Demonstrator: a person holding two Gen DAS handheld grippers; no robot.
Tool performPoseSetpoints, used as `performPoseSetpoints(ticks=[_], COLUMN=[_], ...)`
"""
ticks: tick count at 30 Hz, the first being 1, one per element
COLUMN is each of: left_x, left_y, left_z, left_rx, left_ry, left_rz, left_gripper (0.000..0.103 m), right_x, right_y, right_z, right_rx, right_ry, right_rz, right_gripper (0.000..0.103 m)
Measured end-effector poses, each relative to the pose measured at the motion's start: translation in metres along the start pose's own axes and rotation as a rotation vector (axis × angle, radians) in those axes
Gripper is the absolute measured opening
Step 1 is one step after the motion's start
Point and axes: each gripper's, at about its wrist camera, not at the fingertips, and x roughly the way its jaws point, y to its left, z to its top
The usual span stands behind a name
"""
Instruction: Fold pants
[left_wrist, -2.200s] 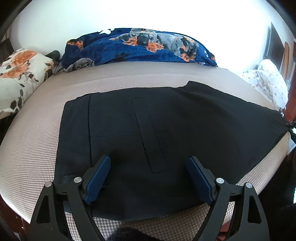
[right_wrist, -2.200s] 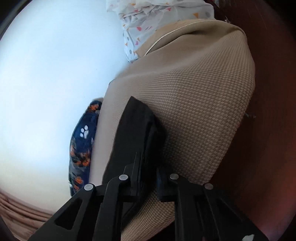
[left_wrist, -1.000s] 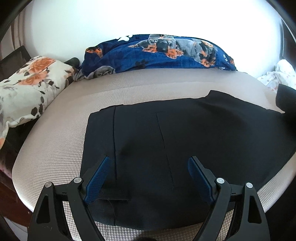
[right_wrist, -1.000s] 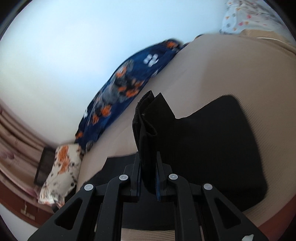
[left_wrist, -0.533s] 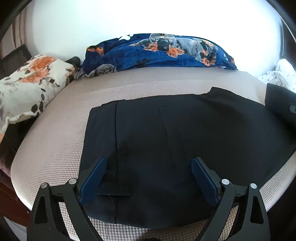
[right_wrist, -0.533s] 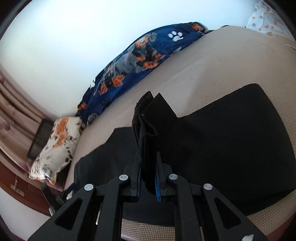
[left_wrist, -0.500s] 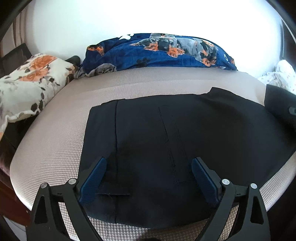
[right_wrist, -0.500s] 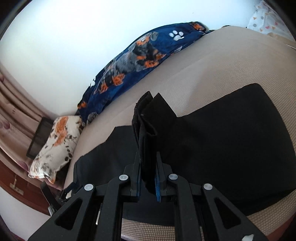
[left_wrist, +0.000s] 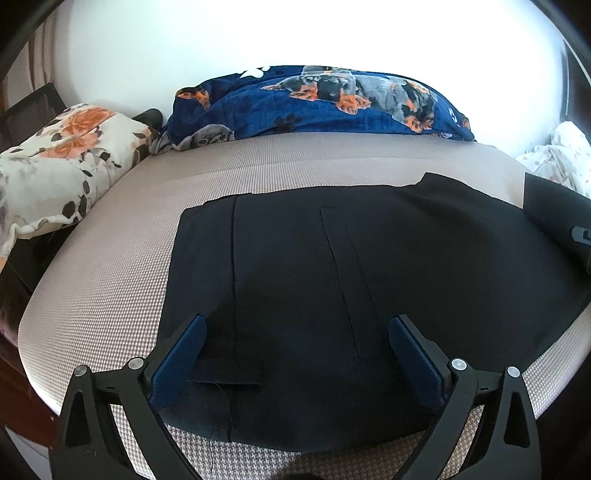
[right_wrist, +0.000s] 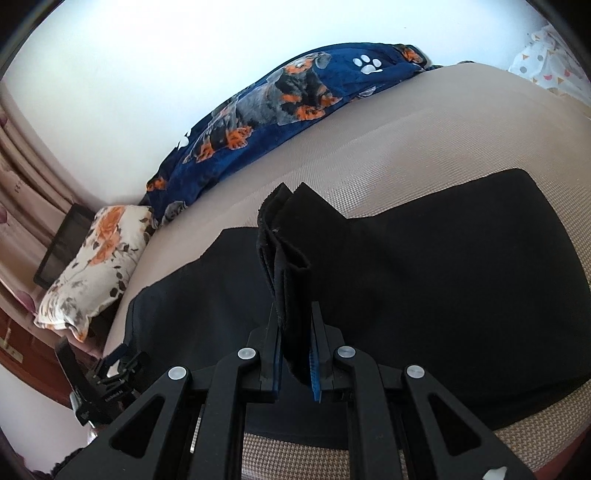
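Black pants (left_wrist: 314, 266) lie flat on the beige mattress (left_wrist: 110, 258), waist end near its front edge. My left gripper (left_wrist: 297, 332) hovers low over that waist end; its jaws are opening wide, the cloth lies under and between them, and the blue pads (left_wrist: 184, 347) do not press on it. My right gripper (right_wrist: 295, 347) is shut on the bunched leg ends (right_wrist: 284, 236), which stand up between its pads above the folded-over pants (right_wrist: 443, 266). In the left wrist view the right gripper (left_wrist: 581, 234) and its held cloth show at the right edge. In the right wrist view the left gripper (right_wrist: 107, 373) shows at the lower left.
A blue dog-print blanket (left_wrist: 325, 103) lies along the far side by the white wall. A floral pillow (left_wrist: 55, 166) sits at the left with a dark frame (right_wrist: 62, 243) behind it. White patterned cloth (left_wrist: 565, 155) lies at the right. The mattress edge (left_wrist: 332, 461) runs just below the left gripper.
My right gripper has carried the leg ends over the lying pants toward the waist and rolled upright; it now shows at the right edge of the left view. The left jaws have widened.
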Motion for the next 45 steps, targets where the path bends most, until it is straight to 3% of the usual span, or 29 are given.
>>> performPoseSetpoints(ticks=[29,32,36,39,42,45], left_x=[0.002,0.002,0.002,0.003,0.003,0.003], left_y=[0.002,0.003,0.002,0.002,0.002,0.003], left_z=[-0.001,0.0,-0.001,-0.002,-0.002,-0.002], left_rx=[-0.006,-0.006,-0.006,-0.007,-0.006,-0.007], left_ry=[0.001,0.001,0.002,0.003,0.003,0.003], left_rz=[-0.007,-0.008,-0.009,-0.011,-0.009,-0.012], left_gripper=[0.102,0.102,0.102,0.102,0.103,0.103], right_x=[0.021,0.024,0.015,-0.018,-0.051,-0.061], right_y=[0.048,0.05,0.051,0.033,0.002,-0.046], right_z=[-0.036,-0.039,-0.041,-0.029,-0.007,0.021], right_rx=[-0.25,-0.259,-0.273,-0.2,-0.114,-0.006], right_ry=[0.077,0.11,0.159,0.111,0.003,-0.042], right_rz=[-0.092,-0.076,0.029,0.17,0.179,0.072], right_gripper=[0.014,0.029,0.052,0.052,0.052,0.025])
